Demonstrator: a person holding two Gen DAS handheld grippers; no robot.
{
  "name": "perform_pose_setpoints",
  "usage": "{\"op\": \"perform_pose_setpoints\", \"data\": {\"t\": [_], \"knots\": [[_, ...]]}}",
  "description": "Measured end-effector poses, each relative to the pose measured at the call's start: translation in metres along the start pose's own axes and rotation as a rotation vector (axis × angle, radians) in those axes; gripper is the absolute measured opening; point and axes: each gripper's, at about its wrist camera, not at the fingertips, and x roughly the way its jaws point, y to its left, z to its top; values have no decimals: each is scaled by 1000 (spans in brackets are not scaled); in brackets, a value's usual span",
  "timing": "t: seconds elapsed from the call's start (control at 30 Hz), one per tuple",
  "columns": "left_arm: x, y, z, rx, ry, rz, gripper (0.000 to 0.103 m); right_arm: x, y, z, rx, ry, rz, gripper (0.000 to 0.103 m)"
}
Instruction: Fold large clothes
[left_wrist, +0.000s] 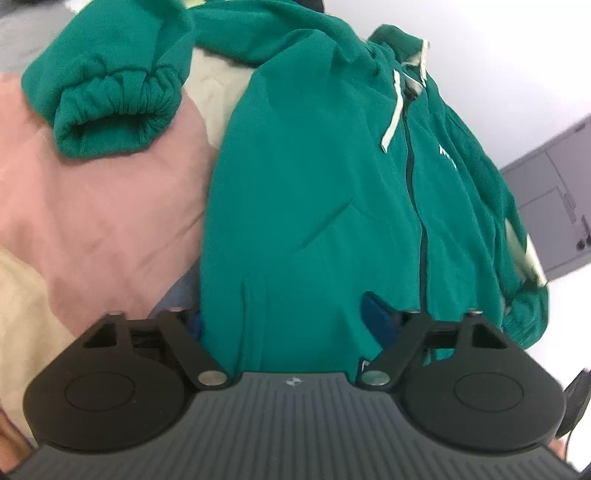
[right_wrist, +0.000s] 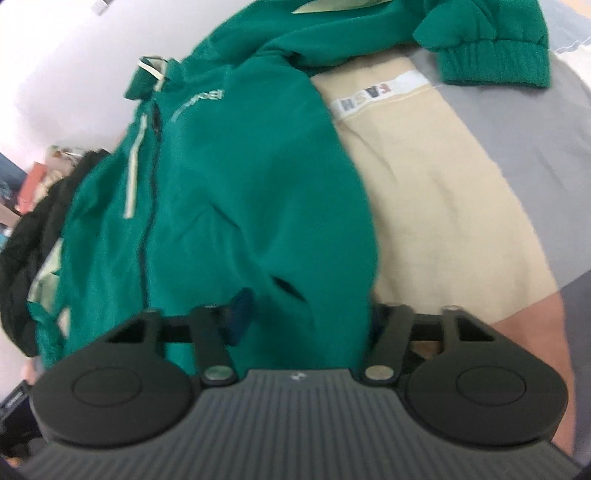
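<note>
A green zip hoodie (left_wrist: 314, 192) with pale drawstrings lies front up on a bed. One cuffed sleeve (left_wrist: 110, 107) is flung out to the left. My left gripper (left_wrist: 286, 321) straddles the hoodie's bottom hem left of the zip. Its blue pads (left_wrist: 376, 317) touch the cloth on both sides, and the cloth fills the gap. In the right wrist view the same hoodie (right_wrist: 229, 177) runs away from me, with its other cuff (right_wrist: 495, 62) at the top right. My right gripper (right_wrist: 306, 314) holds a bunched fold of the hem. One blue pad (right_wrist: 240, 310) shows and the other is hidden behind the fabric.
Under the hoodie lie a pink cover (left_wrist: 92, 221), a beige cloth (right_wrist: 443, 206) with a white lettered label, and grey bedding (right_wrist: 535, 147). A dark garment (right_wrist: 33, 258) lies at the far left. A grey door (left_wrist: 554, 206) and white wall stand behind.
</note>
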Motion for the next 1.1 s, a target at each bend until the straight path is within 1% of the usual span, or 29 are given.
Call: {"op": "perform_pose_setpoints", "data": {"t": [0.03,0.07,0.1,0.13,0.17,0.2,0.3,0.37,0.4,0.47,0.53,0.6,0.67,0.73,0.8,0.83,0.87,0.9,0.97,1.0,1.03,1.1], "knots": [[-2,-1,-1,5,-4,10,64,0,1,0,-12,-1,-21,36],[-3,-1,-1,5,-7,18,52,-1,3,1,-23,-1,-25,32],[-6,0,-1,2,-9,16,42,-4,5,1,-37,-4,-25,24],[-10,2,-1,-2,-15,4,37,-9,6,1,-45,-14,-20,19],[-14,2,-1,-6,-26,-22,26,-15,8,1,-52,-28,-8,18],[-20,4,-2,-11,-37,-44,21,-21,9,1,-59,-47,4,16],[-42,5,-4,-26,-75,-114,15,-43,14,-3,-84,-100,27,14],[-55,4,-6,-22,-92,-131,14,-56,18,-6,-99,-126,25,14],[-58,4,-7,-17,-93,-124,14,-61,19,-9,-103,-131,13,14],[-60,4,-10,-10,-84,-82,14,-62,19,-10,-108,-122,-30,12],[-52,3,-7,-10,-56,-41,14,-56,17,-8,-88,-88,-62,12],[-46,3,-6,-2,-37,-7,15,-45,17,-6,-96,-52,-94,12],[-44,4,-5,7,-30,11,17,-38,20,-6,-110,-34,-113,13],[-45,6,-5,11,-32,10,20,-36,21,-6,-118,-30,-116,15],[-46,5,-4,16,-32,30,36,-37,20,-7,-110,-34,-115,17],[-46,2,-3,32,-35,53,40,-37,20,-7,-107,-35,-113,17],[-48,-1,-3,54,-48,72,50,-39,21,-7,-108,-36,-113,18],[-52,-5,-3,78,-73,88,59,-40,21,-7,-110,-44,-116,23],[-59,-13,-4,114,-113,102,63,-45,24,-10,-120,-75,-139,34],[-62,-17,-5,138,-136,115,64,-48,24,-10,-122,-100,-148,44],[-67,-23,-5,172,-169,131,64,-51,24,-11,-121,-127,-148,52],[-73,-35,-6,237,-227,137,68,-57,25,-11,-128,-180,-143,54]]}}
